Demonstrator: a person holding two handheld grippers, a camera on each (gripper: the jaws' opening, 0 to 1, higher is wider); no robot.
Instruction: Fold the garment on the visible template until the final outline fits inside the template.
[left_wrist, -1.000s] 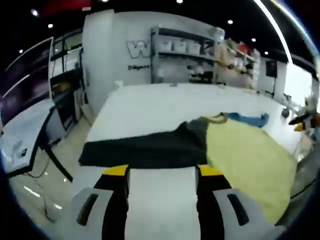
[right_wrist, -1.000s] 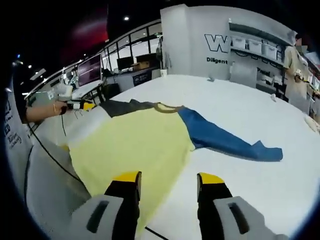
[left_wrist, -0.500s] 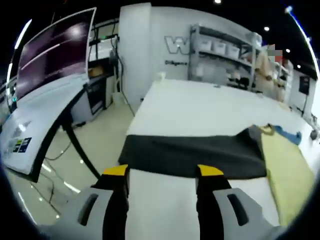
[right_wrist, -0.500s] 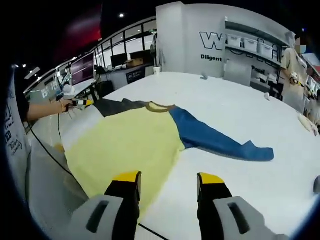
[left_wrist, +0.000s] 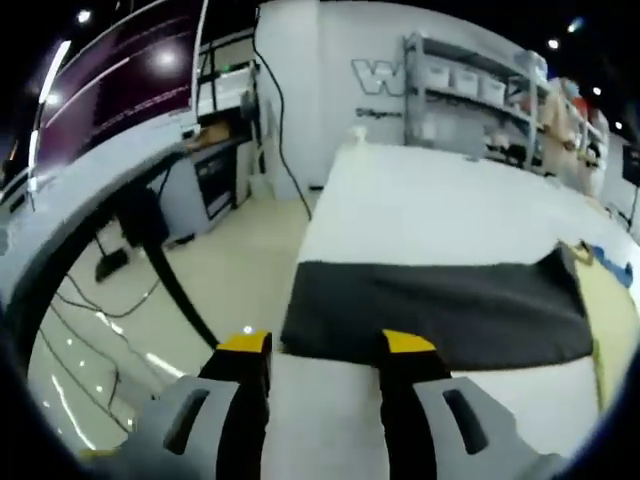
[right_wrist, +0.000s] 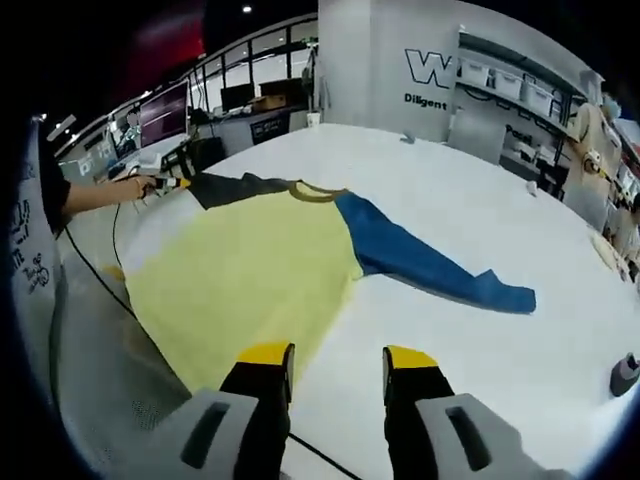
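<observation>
**Lining up on the sleeves for the first fold**

The garment (right_wrist: 250, 275) lies flat on the white table (right_wrist: 500, 230), yellow body in the middle. My left gripper (left_wrist: 325, 345) hovers released, nothing between its jaws, just short of the dark sleeve (left_wrist: 440, 315). My right gripper (right_wrist: 338, 355) is also released and bare, near the hem, well apart from the blue sleeve (right_wrist: 420, 265). I judge no fold is made yet; next I must clamp each sleeve and carry it inward

Left gripper (left_wrist: 325, 345) and right gripper (right_wrist: 338, 358) both hover with jaws parted, holding nothing.
</observation>
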